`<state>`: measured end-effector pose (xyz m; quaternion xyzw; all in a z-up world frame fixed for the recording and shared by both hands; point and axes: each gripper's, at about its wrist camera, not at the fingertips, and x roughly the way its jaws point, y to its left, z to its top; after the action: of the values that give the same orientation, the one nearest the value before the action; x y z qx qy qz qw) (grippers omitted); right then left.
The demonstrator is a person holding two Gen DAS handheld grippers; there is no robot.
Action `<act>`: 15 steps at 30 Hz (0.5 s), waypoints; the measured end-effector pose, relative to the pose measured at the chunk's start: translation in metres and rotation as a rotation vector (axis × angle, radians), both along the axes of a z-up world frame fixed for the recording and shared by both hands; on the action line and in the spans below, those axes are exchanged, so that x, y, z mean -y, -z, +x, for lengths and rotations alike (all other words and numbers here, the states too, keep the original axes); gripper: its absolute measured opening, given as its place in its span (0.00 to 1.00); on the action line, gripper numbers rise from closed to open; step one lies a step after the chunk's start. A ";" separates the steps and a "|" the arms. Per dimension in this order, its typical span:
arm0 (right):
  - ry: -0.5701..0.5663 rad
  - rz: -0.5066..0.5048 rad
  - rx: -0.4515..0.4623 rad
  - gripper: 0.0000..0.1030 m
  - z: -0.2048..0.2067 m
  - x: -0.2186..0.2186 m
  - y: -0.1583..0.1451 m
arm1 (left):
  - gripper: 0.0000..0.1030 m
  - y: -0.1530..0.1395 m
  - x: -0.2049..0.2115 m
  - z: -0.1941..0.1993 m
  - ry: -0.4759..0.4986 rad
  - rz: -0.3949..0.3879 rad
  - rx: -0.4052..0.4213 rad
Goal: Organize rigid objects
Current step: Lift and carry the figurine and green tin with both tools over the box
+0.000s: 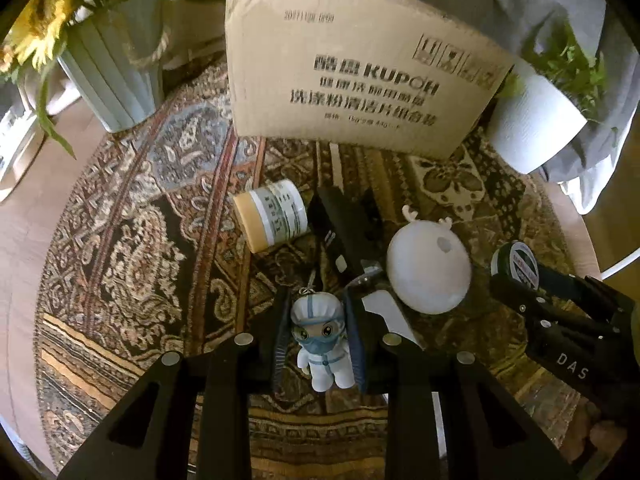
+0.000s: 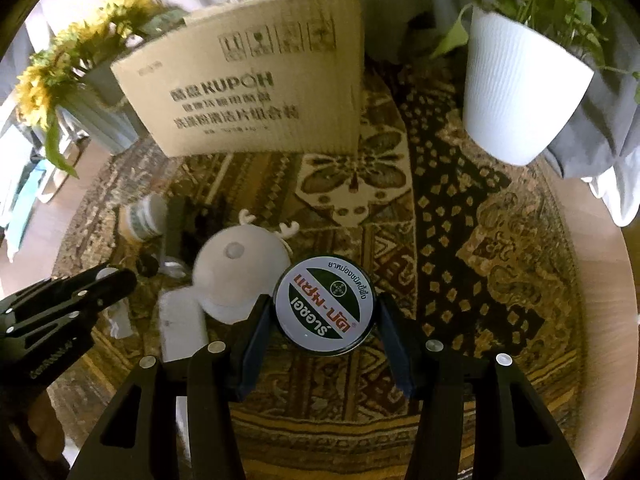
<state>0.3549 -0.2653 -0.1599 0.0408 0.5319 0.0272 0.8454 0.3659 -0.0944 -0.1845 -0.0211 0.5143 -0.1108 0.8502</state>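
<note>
My left gripper (image 1: 320, 344) pinches the figurine (image 1: 322, 342), my right gripper (image 2: 322, 336) the tin (image 2: 325, 307); I'd lift both clear over the box (image 1: 352, 68) at the table's far edge.

Glossy plastic figurine (image 1: 323, 344), matt cardboard box (image 1: 352, 72), woven rug (image 1: 132, 248)

Both views are dim and warm, with strong fisheye bending and black corners. Glare whitens the pot (image 2: 516, 92) at one o'clock; the sunflowers (image 2: 80, 52) at ten o'clock blur.
</note>
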 end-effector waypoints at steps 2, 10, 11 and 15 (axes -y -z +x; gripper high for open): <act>-0.005 0.004 0.019 0.52 -0.001 0.000 -0.006 | 0.26 -0.008 0.000 -0.004 0.004 0.005 0.036; -0.023 0.025 0.112 0.52 -0.006 -0.004 -0.037 | 0.26 -0.041 -0.001 -0.010 0.025 0.003 0.154; -0.025 0.028 0.127 0.52 -0.006 -0.005 -0.042 | 0.26 -0.047 -0.002 -0.011 0.029 0.001 0.173; -0.031 0.034 0.169 0.52 -0.007 -0.006 -0.057 | 0.26 -0.064 -0.001 -0.012 0.043 -0.001 0.228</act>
<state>0.3478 -0.2595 -0.1031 0.0444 0.4585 0.0526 0.8860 0.3542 -0.0934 -0.1209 0.0022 0.4143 -0.1308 0.9007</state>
